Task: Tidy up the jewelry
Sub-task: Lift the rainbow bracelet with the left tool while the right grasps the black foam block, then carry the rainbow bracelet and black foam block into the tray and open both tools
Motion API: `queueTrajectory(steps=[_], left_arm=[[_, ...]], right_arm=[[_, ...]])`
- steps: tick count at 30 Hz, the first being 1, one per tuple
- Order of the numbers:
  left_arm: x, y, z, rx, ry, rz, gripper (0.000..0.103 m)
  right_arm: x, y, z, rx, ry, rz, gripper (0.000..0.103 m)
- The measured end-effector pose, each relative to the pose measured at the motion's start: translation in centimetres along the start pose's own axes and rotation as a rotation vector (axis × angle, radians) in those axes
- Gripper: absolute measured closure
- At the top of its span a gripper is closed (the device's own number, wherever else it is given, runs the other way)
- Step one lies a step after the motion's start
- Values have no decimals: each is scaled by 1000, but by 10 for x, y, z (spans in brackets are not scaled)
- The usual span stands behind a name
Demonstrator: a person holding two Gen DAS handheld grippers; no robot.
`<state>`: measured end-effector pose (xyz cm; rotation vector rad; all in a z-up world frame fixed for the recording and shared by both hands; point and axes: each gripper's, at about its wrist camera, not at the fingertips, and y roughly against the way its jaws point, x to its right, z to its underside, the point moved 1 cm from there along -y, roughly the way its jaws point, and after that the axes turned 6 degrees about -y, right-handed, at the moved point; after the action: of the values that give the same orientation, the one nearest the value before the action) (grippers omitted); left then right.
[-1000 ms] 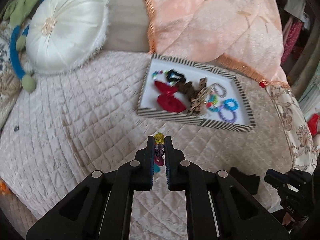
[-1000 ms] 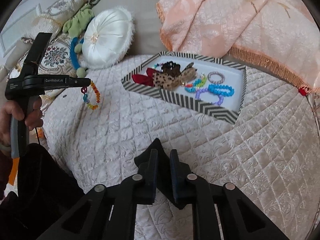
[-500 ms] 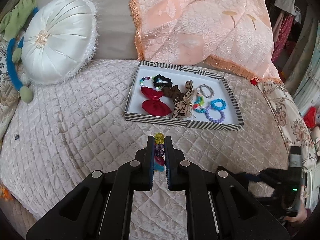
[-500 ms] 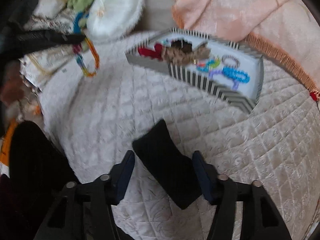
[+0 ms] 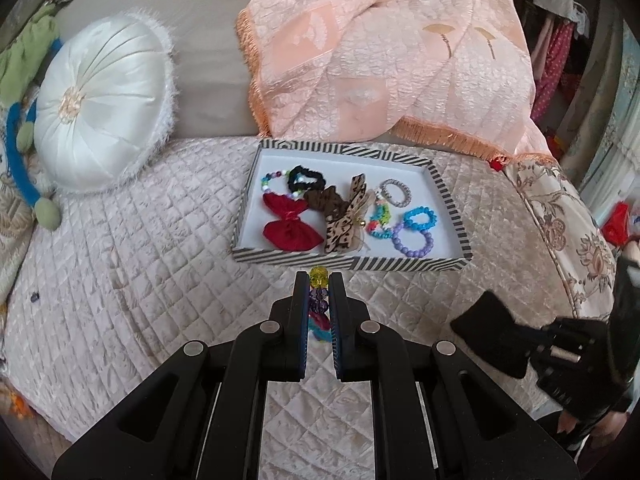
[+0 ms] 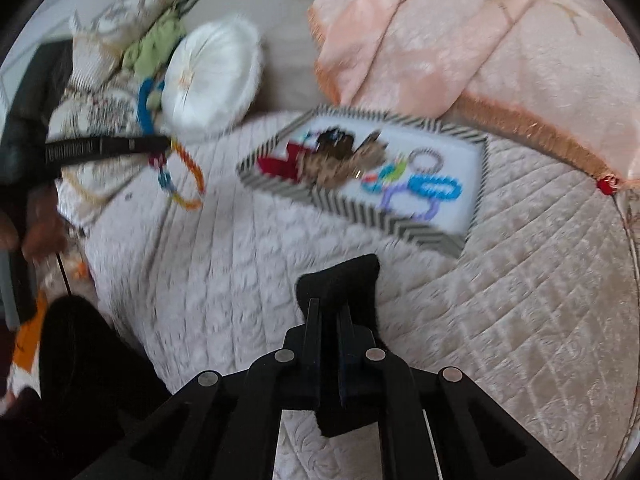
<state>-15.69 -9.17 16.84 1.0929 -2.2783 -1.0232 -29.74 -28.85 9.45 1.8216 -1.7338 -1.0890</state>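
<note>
A striped-rim white tray (image 5: 348, 264) (image 6: 416, 232) lies on the quilted bed with a red bow (image 5: 290, 224), a leopard bow (image 5: 346, 220), a black scrunchie, and blue (image 5: 420, 218) and purple bead bracelets. My left gripper (image 5: 319, 280) is shut on a multicoloured bead bracelet (image 5: 319, 304) just in front of the tray's near rim; the bracelet also shows hanging in the right wrist view (image 6: 178, 178). My right gripper (image 6: 328, 308) is shut on a black cloth piece (image 6: 340, 292), low over the bed; it also shows in the left wrist view (image 5: 492, 332).
A round white cushion (image 5: 100, 108) and a green and blue plush toy (image 5: 20, 80) lie at the back left. A peach fringed blanket (image 5: 380, 52) drapes behind the tray. A floral pillow (image 5: 560, 216) borders the right.
My left gripper has moved closer to the tray with the bracelet. My right gripper opened around the black cloth half a second ago and has shut on it again.
</note>
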Motion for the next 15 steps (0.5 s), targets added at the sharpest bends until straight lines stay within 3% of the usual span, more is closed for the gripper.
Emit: queueTrajectory(steps=[15], left_arm=[[34,-29,-51,23,-99,-22,95]], right_arm=[[22,-2,-59,98,-76,46,98]])
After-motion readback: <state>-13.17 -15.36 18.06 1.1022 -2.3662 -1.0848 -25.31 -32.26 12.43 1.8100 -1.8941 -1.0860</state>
